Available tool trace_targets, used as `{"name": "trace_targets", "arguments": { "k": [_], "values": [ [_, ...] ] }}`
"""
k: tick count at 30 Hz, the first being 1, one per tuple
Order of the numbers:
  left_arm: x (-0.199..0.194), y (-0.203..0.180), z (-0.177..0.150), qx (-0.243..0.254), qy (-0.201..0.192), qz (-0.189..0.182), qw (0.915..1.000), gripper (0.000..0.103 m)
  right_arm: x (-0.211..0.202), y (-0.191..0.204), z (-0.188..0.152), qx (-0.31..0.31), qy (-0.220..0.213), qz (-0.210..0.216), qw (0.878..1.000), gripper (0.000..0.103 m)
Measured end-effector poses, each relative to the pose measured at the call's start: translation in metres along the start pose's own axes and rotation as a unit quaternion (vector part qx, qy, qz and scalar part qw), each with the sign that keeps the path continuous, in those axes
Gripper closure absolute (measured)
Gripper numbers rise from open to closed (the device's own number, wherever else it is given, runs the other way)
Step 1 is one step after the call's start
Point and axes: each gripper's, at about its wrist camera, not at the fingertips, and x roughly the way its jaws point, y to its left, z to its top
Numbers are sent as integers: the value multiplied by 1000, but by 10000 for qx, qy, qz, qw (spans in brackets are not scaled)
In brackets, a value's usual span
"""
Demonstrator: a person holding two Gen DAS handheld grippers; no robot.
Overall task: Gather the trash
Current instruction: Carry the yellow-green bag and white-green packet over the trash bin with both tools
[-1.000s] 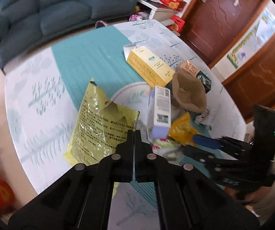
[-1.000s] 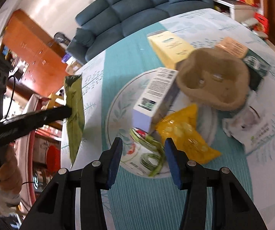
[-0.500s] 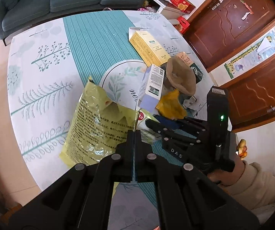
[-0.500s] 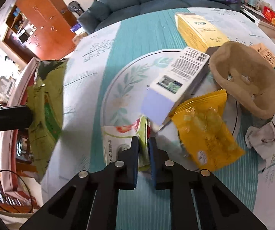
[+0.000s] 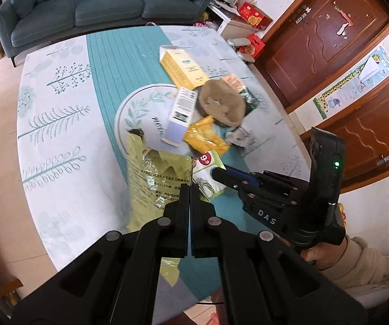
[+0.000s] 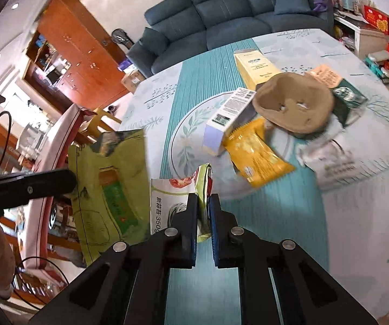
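A living-room table (image 5: 59, 140) is carrying litter mid-cloth. Left view: my left gripper (image 5: 190, 189) is pinching the yellow-green bag (image 5: 156, 178) near the front edge. Right view: my right gripper (image 6: 202, 203) is clamping the white packet (image 6: 172, 203); I'm mid-pickup with 2 pieces, and next needs a bin.

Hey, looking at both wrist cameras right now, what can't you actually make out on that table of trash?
- Green box: right wrist view, mostly hidden behind the brown paper tray.
- White packet in the right gripper: its lower print is covered by the fingers.
- Green bag: left wrist view, lower part hidden by the left gripper.
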Motion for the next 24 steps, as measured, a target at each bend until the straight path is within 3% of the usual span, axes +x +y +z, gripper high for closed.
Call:
{"name": "trace_targets", "arguments": {
  "k": [9, 15, 24],
  "values": [
    [-23, -81, -60, -134, -452, 142, 9988, 103, -82, -34, -67, -410, -58, 342, 9986, 95],
    [-32, -152, -124, -266, -640, 229, 9973, 103, -139, -57, -131, -610, 118, 440, 9971, 95],
    [-32, -230, -210, -216, -283, 174, 9992, 103, -178, -102, -227, -75, 522, 424, 9977, 95]
  ]
}}
